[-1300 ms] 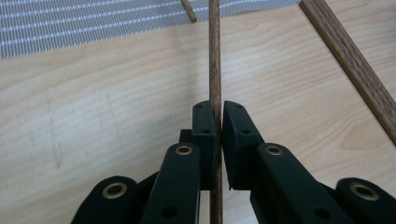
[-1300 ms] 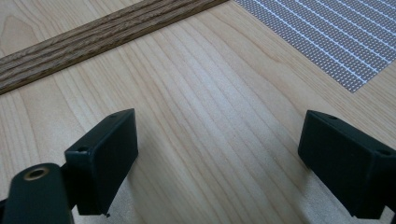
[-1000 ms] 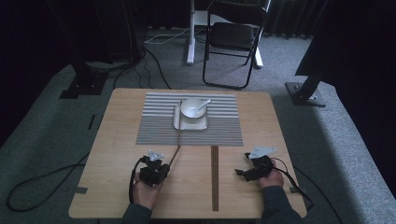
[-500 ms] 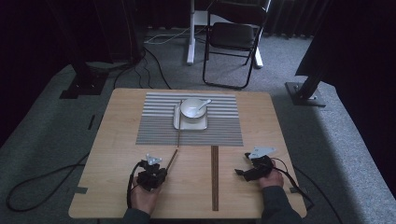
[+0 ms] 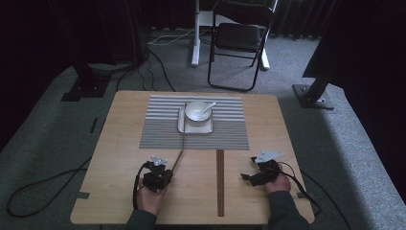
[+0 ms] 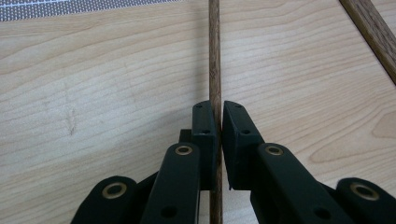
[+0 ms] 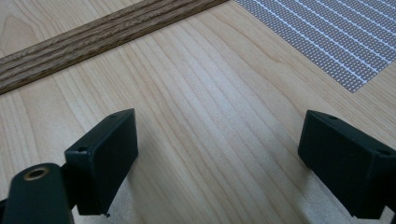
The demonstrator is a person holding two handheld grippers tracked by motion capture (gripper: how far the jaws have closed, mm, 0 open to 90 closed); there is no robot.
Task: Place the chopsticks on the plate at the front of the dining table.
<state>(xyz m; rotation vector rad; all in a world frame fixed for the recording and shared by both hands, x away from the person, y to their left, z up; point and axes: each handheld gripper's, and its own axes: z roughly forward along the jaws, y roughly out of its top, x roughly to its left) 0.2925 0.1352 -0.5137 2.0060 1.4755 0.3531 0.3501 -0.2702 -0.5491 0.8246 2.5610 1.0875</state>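
While the left hand-held gripper (image 6: pixel 218 121) clamps a chopstick (image 6: pixel 214 56), the right hand-held gripper (image 7: pixel 219 163) gapes wide, empty

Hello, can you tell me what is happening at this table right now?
A person works at a wooden table with a hand-held gripper in each hand. The left hand-held gripper is shut on a thin wooden stick that points toward the striped placemat. On the placemat sits a white bowl with a spoon in it, on a small square plate. The right hand-held gripper is open above bare table, holding nothing. A dark wooden strip runs along the table between the two hands.
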